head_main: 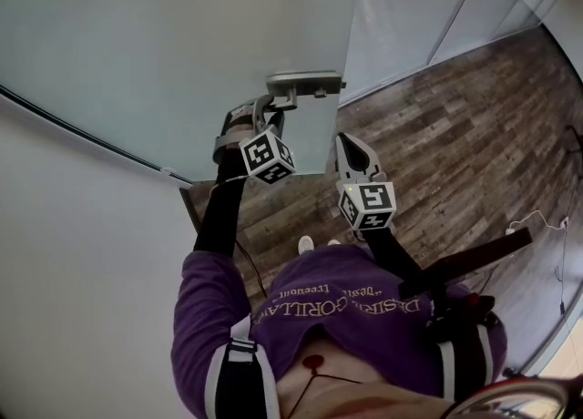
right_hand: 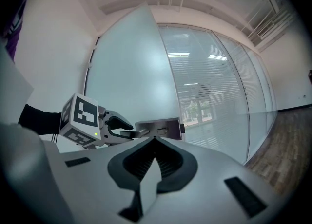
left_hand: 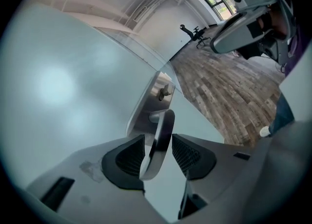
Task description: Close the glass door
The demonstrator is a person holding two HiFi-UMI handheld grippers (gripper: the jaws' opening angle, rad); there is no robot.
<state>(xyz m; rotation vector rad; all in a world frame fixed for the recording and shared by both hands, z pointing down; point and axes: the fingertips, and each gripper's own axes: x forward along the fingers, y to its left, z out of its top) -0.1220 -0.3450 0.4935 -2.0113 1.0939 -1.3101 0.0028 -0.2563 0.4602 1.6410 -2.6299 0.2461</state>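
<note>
**Left gripper open around the door handle; right gripper shut and empty**

The left gripper (left_hand: 155, 156) is shown with its jaws spread. The handle (left_hand: 158, 142) of the glass door (left_hand: 58, 82) lies between them, and a narrow gap is seen on each side of the bar, so it is enclosed but not pinched. The handle is fixed to a metal plate (left_hand: 152, 102) at the door's free edge. In the left gripper view the bar's long axis runs from the plate towards the camera, tilted slightly from upper right to lower left. In the right gripper view it is seen lying nearly level, pointing left from the plate (right_hand: 161, 128) and away from the door's edge into the left gripper (right_hand: 118, 128).

The right gripper (right_hand: 155, 143) is shown with its jaws pressed together and nothing between them. It is aimed at the plate from just below it but is kept apart from it.

In the head view the left arm, in a black sleeve (head_main: 219, 217), is stretched forward and up to the door. The left gripper's marker cube (head_main: 267, 157) is turned towards the camera. The right gripper (head_main: 346, 141) is held lower and nearer the body, beside the door's edge and above the wooden floor (head_main: 455, 135). A purple shirt (head_main: 337, 303) fills the lower part of the frame.
</note>
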